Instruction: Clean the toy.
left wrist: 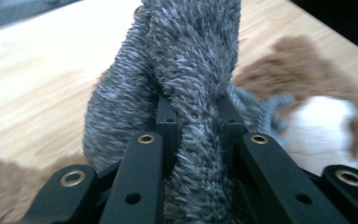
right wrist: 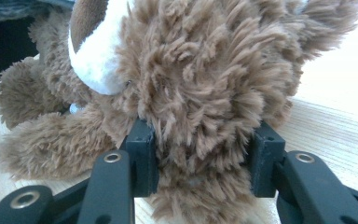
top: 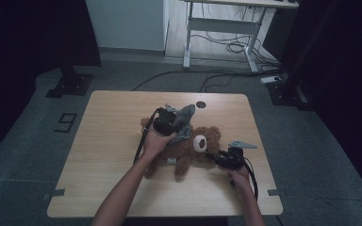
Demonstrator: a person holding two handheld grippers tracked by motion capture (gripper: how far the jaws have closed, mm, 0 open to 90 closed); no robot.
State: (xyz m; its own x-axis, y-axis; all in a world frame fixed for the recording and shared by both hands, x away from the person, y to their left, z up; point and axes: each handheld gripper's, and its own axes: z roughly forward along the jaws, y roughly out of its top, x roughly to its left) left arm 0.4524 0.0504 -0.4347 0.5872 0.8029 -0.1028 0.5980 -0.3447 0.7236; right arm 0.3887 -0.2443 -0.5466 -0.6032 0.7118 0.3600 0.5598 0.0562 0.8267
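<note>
Near the front edge of the table point(top: 99, 197), bare wood is seen on both sides of the arms. One brown teddy bear point(top: 188, 150) is laid in the middle. Its head is pinched by the right gripper point(top: 217, 157). One grey fuzzy cloth point(top: 185, 117) is pinched tight by the left gripper point(top: 169, 123). More open wood is left behind.

One sign is legible: a dark figure "9" point(top: 66, 122) marked on the grey floor point(top: 23, 155), to the left of the wooden counter point(top: 108, 141) and level with its far left corner. No lettering, label or brand can be read on the counter or on anything resting on it.
</note>
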